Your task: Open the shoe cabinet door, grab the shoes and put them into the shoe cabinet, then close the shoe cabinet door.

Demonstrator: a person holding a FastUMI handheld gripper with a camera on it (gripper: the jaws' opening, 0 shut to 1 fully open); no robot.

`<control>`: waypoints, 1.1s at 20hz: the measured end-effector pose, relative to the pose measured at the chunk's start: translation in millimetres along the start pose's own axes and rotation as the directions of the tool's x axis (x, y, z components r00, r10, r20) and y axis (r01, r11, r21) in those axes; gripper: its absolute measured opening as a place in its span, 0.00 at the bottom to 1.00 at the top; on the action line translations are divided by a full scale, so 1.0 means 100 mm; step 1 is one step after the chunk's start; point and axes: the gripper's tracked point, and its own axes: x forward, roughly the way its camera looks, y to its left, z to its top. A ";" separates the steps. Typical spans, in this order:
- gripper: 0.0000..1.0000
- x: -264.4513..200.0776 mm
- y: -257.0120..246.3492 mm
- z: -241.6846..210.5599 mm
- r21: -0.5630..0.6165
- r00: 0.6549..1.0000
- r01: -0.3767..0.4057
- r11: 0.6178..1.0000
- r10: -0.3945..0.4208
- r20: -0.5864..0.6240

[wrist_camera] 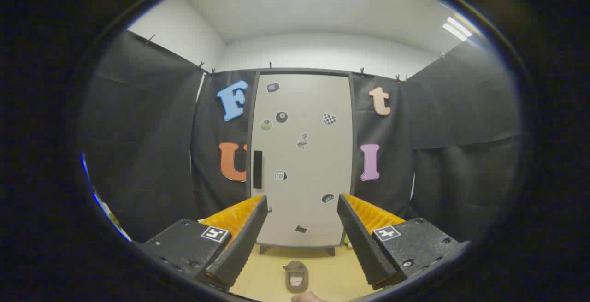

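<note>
- The gripper has its two fingers spread wide apart and holds nothing; it faces the cabinet squarely from some way back
- The shoe cabinet stands upright at the far side of the booth against the dark cloth wall, framed in the gap between the fingers and well beyond their tips
- The cabinet door is shut, a pale flat panel dotted with small stickers; it looks stiff and light, likely to swing easily once pulled
- The dark upright handle sits on the door's left edge at about mid height, just above and beyond the left finger's tip; this is the place to take hold, pinching it across its narrow width
- The handle looks hard and smooth, so in all likelihood a firm, square pinch is needed to keep it from slipping out during the pull
- A brown shoe lies on the yellowish floor near the gripper, low between the two fingers and well short of the cabinet's feet
- The shoe looks soft and light, slipper-like, with an open top; its rim or heel edge would give the fingers something to close on, and it should squash a little rather than slide
- A bit of a hand shows just nearer than the shoe
- Judging by the shut door, opening it is the step at hand
</note>
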 end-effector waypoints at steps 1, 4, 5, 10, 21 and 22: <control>0.99 0.04 -0.02 0.00 -0.006 1.000 0.000 1.000 0.000 -0.002; 0.99 0.08 0.02 -0.03 -0.005 1.000 -0.001 1.000 0.001 -0.005; 0.99 0.11 0.03 -0.06 0.000 1.000 -0.005 1.000 0.005 -0.008; 0.99 0.23 0.05 -0.12 0.014 1.000 -0.011 1.000 0.011 -0.017; 0.99 1.02 0.38 -0.11 0.052 0.996 -0.081 0.995 0.082 -0.023; 0.99 1.13 0.46 -0.05 0.043 0.996 -0.090 0.995 0.090 -0.014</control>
